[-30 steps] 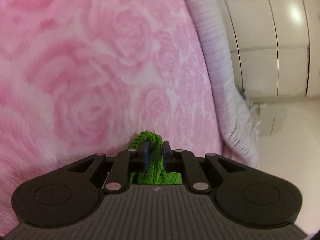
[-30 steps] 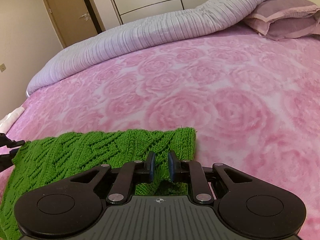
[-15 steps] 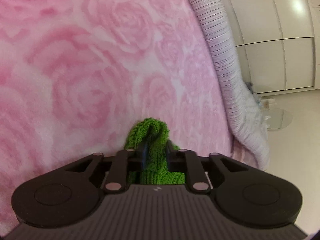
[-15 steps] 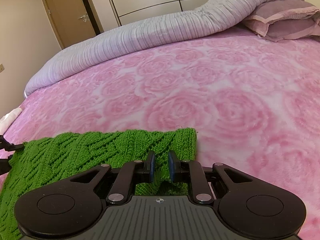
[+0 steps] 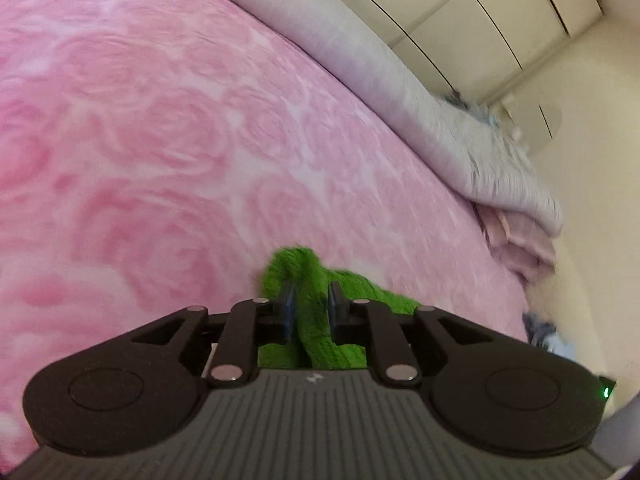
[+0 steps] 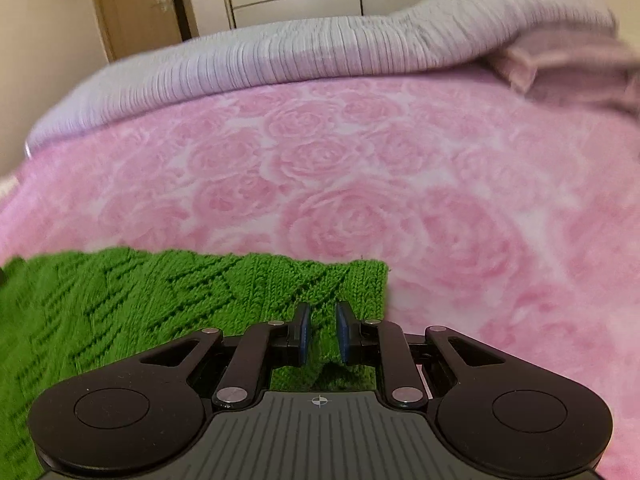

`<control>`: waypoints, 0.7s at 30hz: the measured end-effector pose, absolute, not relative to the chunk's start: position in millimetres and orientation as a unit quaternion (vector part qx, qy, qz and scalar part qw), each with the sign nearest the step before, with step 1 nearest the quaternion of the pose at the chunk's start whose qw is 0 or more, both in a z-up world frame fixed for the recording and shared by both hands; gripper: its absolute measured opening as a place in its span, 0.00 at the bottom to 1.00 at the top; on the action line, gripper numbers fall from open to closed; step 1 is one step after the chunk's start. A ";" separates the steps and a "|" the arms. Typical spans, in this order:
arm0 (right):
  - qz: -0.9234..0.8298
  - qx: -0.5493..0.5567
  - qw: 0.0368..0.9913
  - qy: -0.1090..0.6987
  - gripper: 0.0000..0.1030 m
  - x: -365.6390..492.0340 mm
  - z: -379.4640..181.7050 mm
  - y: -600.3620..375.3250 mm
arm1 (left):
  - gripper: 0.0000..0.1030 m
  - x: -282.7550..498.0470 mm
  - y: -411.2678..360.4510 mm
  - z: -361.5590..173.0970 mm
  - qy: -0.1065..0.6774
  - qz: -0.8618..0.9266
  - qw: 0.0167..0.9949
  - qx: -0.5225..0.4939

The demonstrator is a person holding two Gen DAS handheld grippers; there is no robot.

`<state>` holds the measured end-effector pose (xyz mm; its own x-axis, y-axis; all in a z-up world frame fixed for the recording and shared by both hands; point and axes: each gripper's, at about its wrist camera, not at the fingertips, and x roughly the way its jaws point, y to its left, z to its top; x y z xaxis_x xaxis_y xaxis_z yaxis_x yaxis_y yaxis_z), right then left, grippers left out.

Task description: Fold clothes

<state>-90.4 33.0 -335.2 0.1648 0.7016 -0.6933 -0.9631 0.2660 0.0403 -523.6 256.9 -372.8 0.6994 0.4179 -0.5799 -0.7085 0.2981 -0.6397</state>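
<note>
A green knitted garment [image 6: 160, 300] lies on the pink rose-patterned blanket [image 6: 360, 180], stretching left from my right gripper [image 6: 322, 316]. That gripper is shut on the garment's right edge, and knit fills the gap between its blue pads. In the left wrist view a bunched corner of the same green knit [image 5: 296, 268] sticks up between the pads of my left gripper [image 5: 311, 296]. Its jaws are opening slightly, with the cloth still wedged between them. The rest of the garment is hidden under the left gripper's body.
A grey ribbed duvet [image 6: 300, 52] is rolled along the far side of the bed, also seen as the grey duvet [image 5: 400, 92] in the left wrist view. A mauve pillow [image 6: 572, 68] lies at the right. White wardrobe doors [image 5: 480, 8] and a wooden door [image 6: 132, 4] stand beyond.
The left gripper has rolled and risen with the green corner, and its pads stand a little wider apart. The right gripper has shifted with its edge, still holding it.
</note>
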 end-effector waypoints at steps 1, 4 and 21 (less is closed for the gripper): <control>0.571 -0.225 0.735 0.287 0.17 -102.4 -329.2 31.9 | 0.11 -525.5 258.0 -371.9 0.162 0.366 0.789 -0.467; 0.620 -0.257 0.702 0.239 0.17 -160.1 -320.2 37.8 | 0.11 -534.6 254.5 -373.7 0.188 0.378 0.778 -0.465; 0.713 -0.363 0.575 0.172 0.17 -357.7 -353.4 89.0 | 0.20 -559.7 253.9 -406.8 0.154 0.334 0.772 -0.519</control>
<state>-357.7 89.0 -353.4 -0.0759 0.6950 -0.7150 -0.9445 -0.2799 -0.1718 -559.7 253.9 -406.8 0.7298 0.3552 -0.5841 -0.6749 0.2380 -0.6984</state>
